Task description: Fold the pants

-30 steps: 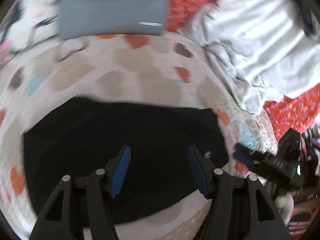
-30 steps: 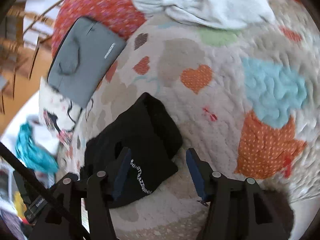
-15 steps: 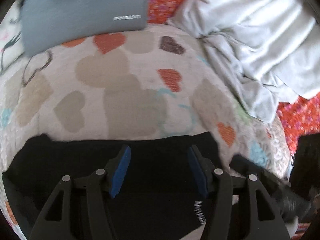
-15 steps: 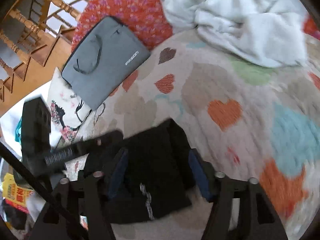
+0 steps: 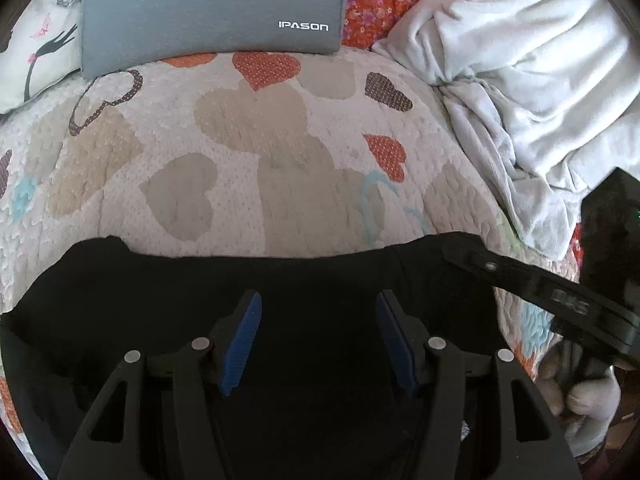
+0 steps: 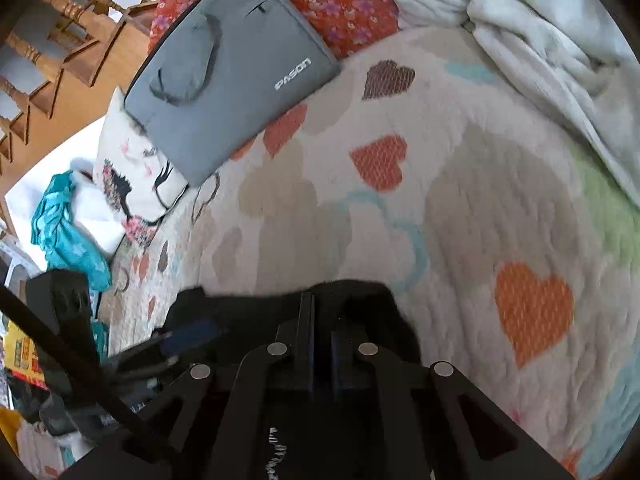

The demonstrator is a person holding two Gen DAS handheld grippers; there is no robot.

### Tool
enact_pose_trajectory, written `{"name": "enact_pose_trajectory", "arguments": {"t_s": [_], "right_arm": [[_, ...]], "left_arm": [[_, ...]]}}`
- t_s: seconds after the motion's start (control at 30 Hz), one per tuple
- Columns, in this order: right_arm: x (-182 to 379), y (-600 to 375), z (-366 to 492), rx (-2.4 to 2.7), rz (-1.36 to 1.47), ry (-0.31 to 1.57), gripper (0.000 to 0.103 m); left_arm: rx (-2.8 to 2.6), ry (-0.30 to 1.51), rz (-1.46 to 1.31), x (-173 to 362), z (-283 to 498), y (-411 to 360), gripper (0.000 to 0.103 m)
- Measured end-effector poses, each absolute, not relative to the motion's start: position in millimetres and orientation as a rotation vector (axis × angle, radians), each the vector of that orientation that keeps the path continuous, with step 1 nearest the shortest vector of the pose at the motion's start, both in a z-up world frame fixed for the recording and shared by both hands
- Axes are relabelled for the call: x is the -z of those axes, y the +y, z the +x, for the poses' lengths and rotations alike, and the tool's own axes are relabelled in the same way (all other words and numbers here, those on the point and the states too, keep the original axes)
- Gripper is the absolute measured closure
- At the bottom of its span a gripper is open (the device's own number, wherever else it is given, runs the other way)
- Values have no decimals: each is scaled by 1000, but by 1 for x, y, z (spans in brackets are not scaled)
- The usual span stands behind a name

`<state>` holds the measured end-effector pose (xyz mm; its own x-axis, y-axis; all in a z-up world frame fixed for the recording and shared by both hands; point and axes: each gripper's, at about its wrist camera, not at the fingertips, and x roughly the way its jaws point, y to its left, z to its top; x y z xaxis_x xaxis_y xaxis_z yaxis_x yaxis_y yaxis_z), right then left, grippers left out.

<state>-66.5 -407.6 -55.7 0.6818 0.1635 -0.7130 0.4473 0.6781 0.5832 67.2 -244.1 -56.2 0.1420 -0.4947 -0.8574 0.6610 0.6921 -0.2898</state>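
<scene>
The black pants point(image 5: 168, 292) lie folded on a heart-patterned quilt point(image 5: 256, 152). My left gripper point(image 5: 318, 340) is open just above the pants, blue pads apart, nothing between them. My right gripper point(image 6: 322, 340) is shut, its jaws together over the far right part of the pants point(image 6: 360, 300); whether cloth is pinched between them is not clear. The right gripper also shows at the right edge of the left wrist view point(image 5: 464, 246), its tip on the pants' far right corner. The left gripper shows blurred at the lower left of the right wrist view point(image 6: 188, 338).
A grey IPASON laptop bag point(image 5: 208, 12) lies at the far end of the quilt. A crumpled white blanket point(image 5: 540, 80) is heaped at the far right. A printed white pillow point(image 6: 132, 172) and wooden railings point(image 6: 48, 52) are at the left.
Both grippers have come down and in over the pants. My right gripper has gone from open to shut at the pants' far right corner. My left gripper stays open.
</scene>
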Motion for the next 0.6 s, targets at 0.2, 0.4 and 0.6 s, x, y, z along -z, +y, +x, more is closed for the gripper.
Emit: {"name": "enact_pose_trajectory", "arguments": {"t_s": [0.2,0.4,0.6], "right_arm": [[83,-410,-83,300,858,913,60],[75,-425,-160,404,1039,748,48],[94,-392,-182,388,1160,735,41]], "left_arm": [[847,1145,194,49,66,-243,44],[898,1132,250,40,65,-272,44],[1021,1179,354,53,60,-332,44]]}}
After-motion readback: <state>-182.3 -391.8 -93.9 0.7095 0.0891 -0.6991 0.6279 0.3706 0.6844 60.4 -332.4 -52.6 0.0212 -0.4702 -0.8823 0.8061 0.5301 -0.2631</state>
